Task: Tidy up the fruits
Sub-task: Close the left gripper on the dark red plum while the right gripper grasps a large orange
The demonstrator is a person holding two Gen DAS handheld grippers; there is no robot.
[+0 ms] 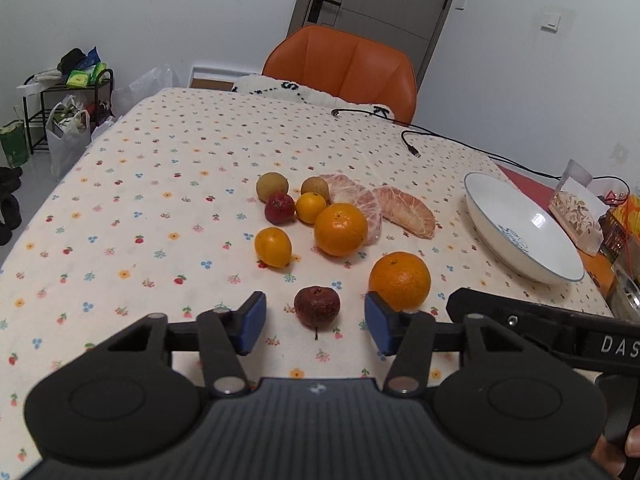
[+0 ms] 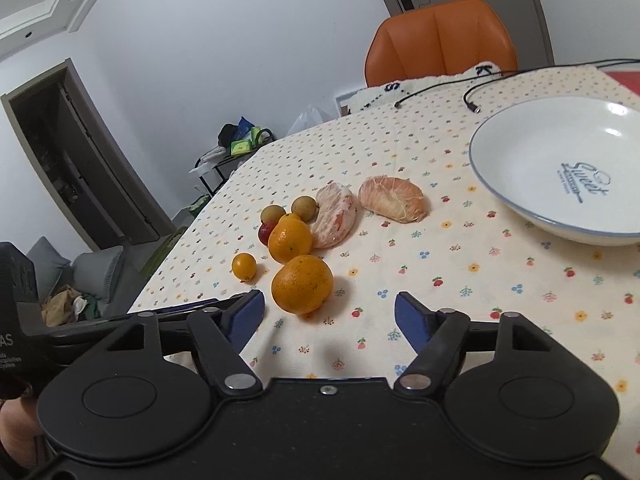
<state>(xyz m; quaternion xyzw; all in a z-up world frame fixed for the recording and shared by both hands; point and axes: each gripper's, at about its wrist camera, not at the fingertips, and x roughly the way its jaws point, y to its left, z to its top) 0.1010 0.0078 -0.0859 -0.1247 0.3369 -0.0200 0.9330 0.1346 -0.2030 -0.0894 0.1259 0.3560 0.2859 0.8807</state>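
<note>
Hovering low over the flowered tablecloth (image 1: pixel 160 168), left gripper (image 1: pixel 316 326) has its blue pads spread wide, nothing pinched. Dark red fruit (image 1: pixel 317 306) sits on the cloth between the pads, touching neither as far as I can see. Near orange (image 1: pixel 400 280) lies just beyond the right-hand pad; contact unclear.

Right gripper (image 2: pixel 330 320) also spread apart and empty, over bare cloth, with the same near orange just ahead of its left-hand pad.

Rest of the fruit is clustered mid-table: second orange (image 1: pixel 341 229), two small yellow citrus (image 1: pixel 273 247) (image 1: pixel 311 207), a bright red fruit (image 1: pixel 279 208), two brownish round fruits (image 1: pixel 272 186) (image 1: pixel 315 186), and two peeled citrus chunks (image 1: pixel 404 211) (image 1: pixel 356 200). The second orange touches one chunk.

White bowl (image 1: pixel 520 256) with a blue rim stands to the right of the fruit, holding no fruit. Black cable (image 1: pixel 440 136) runs across the far side of the table. Orange chair (image 1: pixel 340 64) behind it.
</note>
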